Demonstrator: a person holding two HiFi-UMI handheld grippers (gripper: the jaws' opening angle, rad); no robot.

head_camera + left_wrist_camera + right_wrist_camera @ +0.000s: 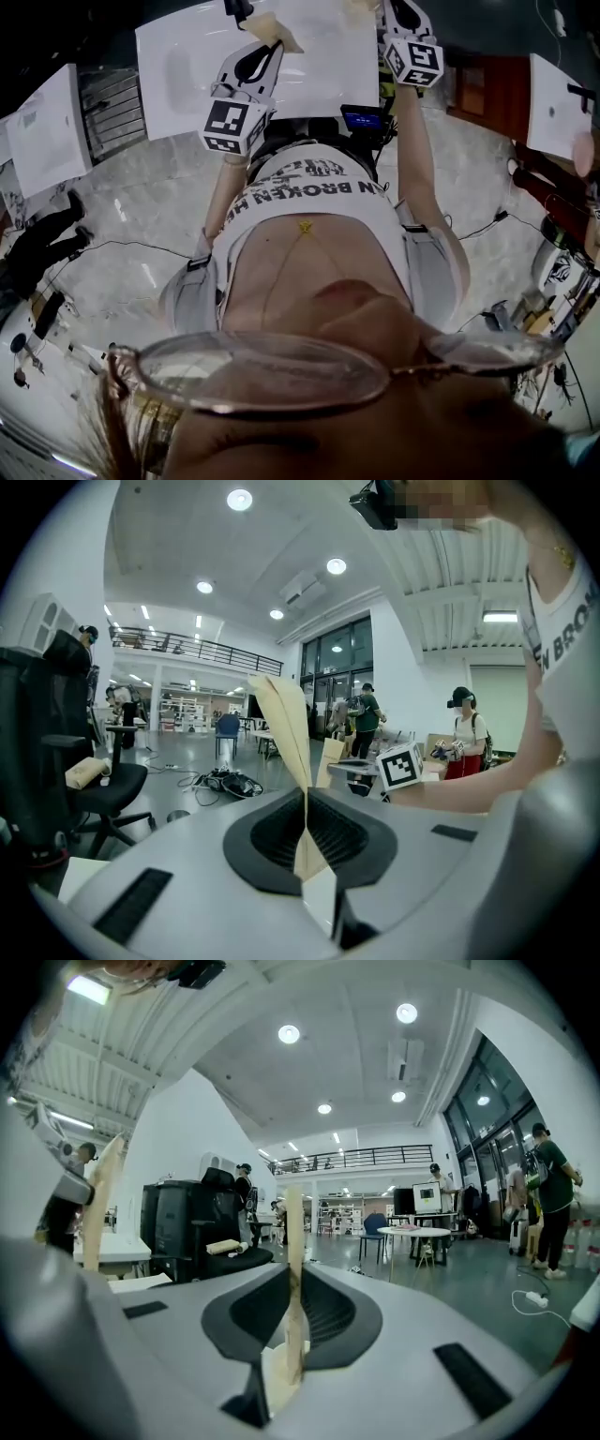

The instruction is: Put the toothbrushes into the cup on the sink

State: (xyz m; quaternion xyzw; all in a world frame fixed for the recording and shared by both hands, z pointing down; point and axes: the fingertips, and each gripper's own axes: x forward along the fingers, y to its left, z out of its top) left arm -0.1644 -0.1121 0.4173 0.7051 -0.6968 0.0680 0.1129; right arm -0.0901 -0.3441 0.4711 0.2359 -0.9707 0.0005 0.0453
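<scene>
Now the left gripper (306,803) is clamping a pale, flat toothbrush (286,733), which is sticking up out of the closed jaws and leaning left. The right gripper (292,1288) is pinching a thin pale toothbrush (293,1232), standing upright between its jaws. Both are hovering at the sink's (187,66) near edge.
</scene>
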